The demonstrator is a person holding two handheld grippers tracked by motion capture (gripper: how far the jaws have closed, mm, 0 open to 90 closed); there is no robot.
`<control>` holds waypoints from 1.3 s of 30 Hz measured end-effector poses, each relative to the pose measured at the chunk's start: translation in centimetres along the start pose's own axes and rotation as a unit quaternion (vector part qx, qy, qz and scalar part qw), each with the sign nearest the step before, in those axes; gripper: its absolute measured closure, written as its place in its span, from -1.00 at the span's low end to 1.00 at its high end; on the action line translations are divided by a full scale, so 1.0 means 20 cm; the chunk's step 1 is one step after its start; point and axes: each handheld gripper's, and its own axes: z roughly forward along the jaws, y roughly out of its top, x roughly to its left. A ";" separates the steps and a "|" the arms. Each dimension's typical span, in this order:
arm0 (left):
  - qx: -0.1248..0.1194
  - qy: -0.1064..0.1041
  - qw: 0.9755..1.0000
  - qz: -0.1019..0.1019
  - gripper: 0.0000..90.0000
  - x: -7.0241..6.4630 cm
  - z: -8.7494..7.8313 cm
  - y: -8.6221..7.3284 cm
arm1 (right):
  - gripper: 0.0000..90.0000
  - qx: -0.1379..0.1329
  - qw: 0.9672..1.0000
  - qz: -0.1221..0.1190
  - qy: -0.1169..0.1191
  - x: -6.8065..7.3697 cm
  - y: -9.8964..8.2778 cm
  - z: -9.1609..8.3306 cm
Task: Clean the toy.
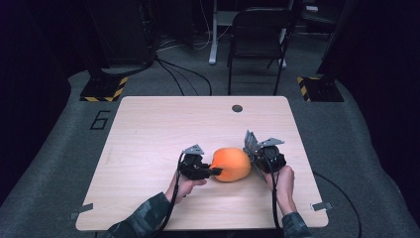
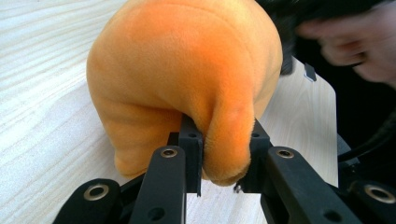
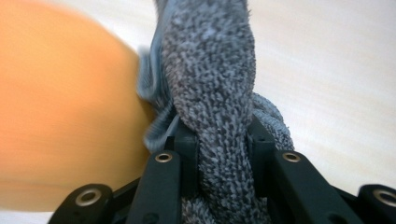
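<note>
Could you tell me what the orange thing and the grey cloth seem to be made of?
Orange thing: apparently soft plush, short velvety nap, folding where the left tongs pinch it. Grey cloth: probably terry or microfibre, with a looped, speckled pile, clamped in the right tongs.

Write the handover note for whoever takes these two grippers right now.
Left gripper: shut on a fold of the orange plush, pinning it on the table.
Right gripper: shut on a grey cloth, held right beside the plush.
Done: both things gripped and brought together.
Left: probably wiping the plush with the cloth; whether they touch yet is unclear.
</note>
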 end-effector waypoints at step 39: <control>0.006 0.008 1.000 0.019 0.66 -0.02 0.03 -0.01 | 0.58 -0.033 0.999 -0.006 0.017 0.05 -0.01 0.00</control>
